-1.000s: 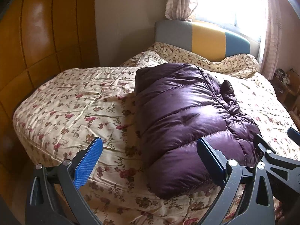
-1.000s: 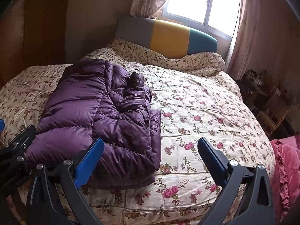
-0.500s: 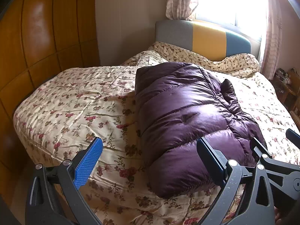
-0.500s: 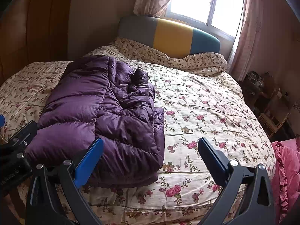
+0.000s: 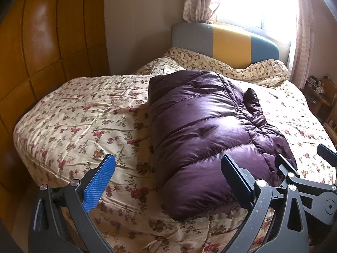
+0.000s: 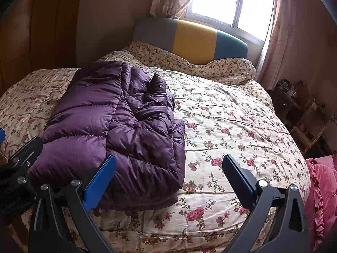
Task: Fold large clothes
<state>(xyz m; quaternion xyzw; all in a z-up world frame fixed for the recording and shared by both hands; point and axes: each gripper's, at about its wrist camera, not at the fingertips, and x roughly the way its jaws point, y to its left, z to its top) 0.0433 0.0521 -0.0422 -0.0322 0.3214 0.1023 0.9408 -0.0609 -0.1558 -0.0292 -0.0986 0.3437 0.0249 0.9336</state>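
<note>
The purple jacket [image 5: 202, 130] runs lengthwise toward the headboard. Left gripper [image 5: 167, 181] and right gripper [image 6: 168, 181], fingers apart and empty, flank its near end.

bed [image 5: 69, 113] | floral quilt [image 6: 242, 126] | folded purple puffer jacket [image 5: 202, 130] on top

A glossy dark purple quilted puffer jacket [image 5: 202, 126] lies on a cream bedspread printed with red roses and brownish leaves [image 5: 84, 113]. The padded headboard [image 6: 189, 38] runs in grey, yellow and teal blocks. Pale pink patterned curtains [image 6: 280, 42] hang by the window. The wooden wall panels [image 5: 42, 42] are glossy orange-brown, a ruffled cloth [image 6: 320, 189] is deep pink
</note>
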